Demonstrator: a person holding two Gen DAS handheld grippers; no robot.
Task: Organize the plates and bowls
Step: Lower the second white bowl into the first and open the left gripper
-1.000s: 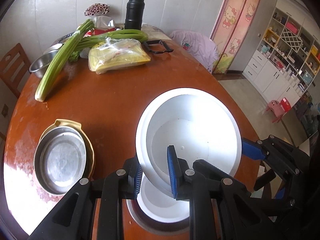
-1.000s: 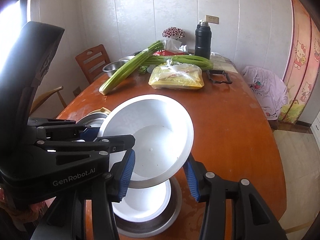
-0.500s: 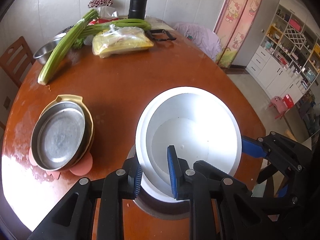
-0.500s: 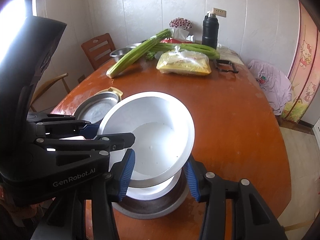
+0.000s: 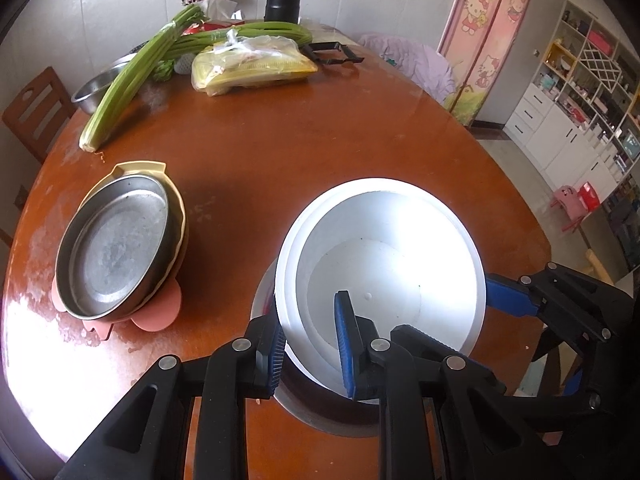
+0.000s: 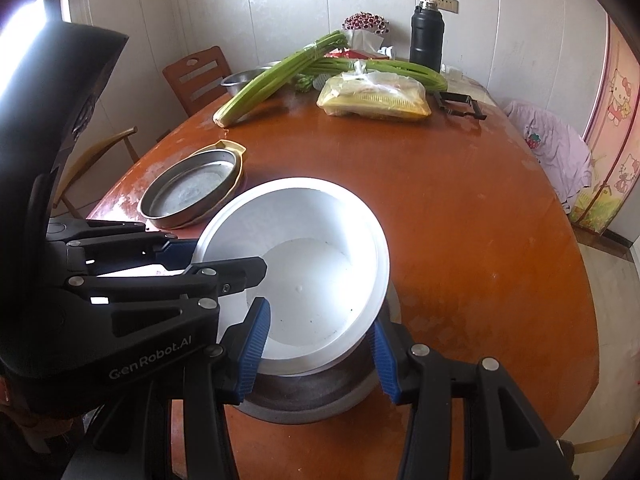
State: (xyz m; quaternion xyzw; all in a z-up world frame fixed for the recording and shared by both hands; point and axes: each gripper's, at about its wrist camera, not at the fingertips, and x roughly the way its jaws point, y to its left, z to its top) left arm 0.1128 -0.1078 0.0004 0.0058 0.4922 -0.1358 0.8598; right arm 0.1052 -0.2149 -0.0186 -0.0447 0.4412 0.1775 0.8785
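Both tongs are matte black plastic. The left tongs [image 5: 310, 344] carry two ribbed blue pads on angular, hollowed-out black arms, each arm studded with round silver screws. The right tongs [image 6: 318, 350] are built alike, with blue ribbed pads and silver screws. In the right wrist view, white "GenRobot.AI" lettering marks the left tongs' housing.
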